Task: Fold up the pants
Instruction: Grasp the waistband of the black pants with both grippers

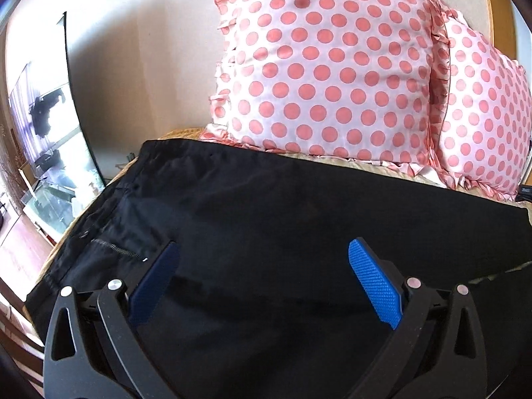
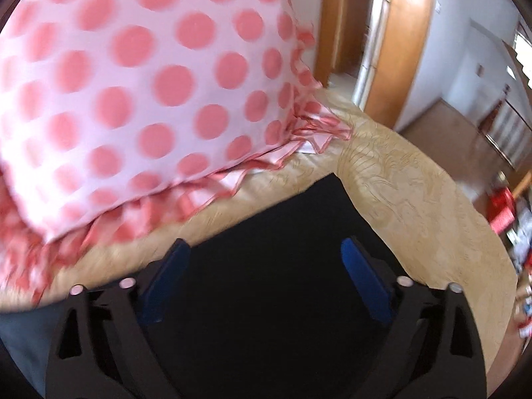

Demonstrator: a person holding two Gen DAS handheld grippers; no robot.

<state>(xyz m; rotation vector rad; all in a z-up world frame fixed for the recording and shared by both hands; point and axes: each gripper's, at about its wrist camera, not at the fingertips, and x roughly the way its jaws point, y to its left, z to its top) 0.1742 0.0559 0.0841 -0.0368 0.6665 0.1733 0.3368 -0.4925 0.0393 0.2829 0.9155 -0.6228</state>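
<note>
The left tool (image 1: 262, 282) hangs with its blue pads (image 1: 375, 286) spread wide and nothing between them, above the black pants (image 1: 266, 206). The right tool (image 2: 266, 279) is also spread wide and empty, over one dark end of the pants (image 2: 266, 232); this view is blurred.

The pants lie flat across a bed (image 2: 415, 206) with a tan patterned cover. A short zip (image 1: 114, 248) shows near their left edge in the left wrist view. Behind them, two white pillows with pink dots (image 1: 326, 66) and frilled edges lean against the wall; one pillow (image 2: 133, 83) fills the upper left of the right wrist view. A wooden door frame (image 2: 399, 40) stands beyond the bed's corner. No writing or labels can be read.
</note>
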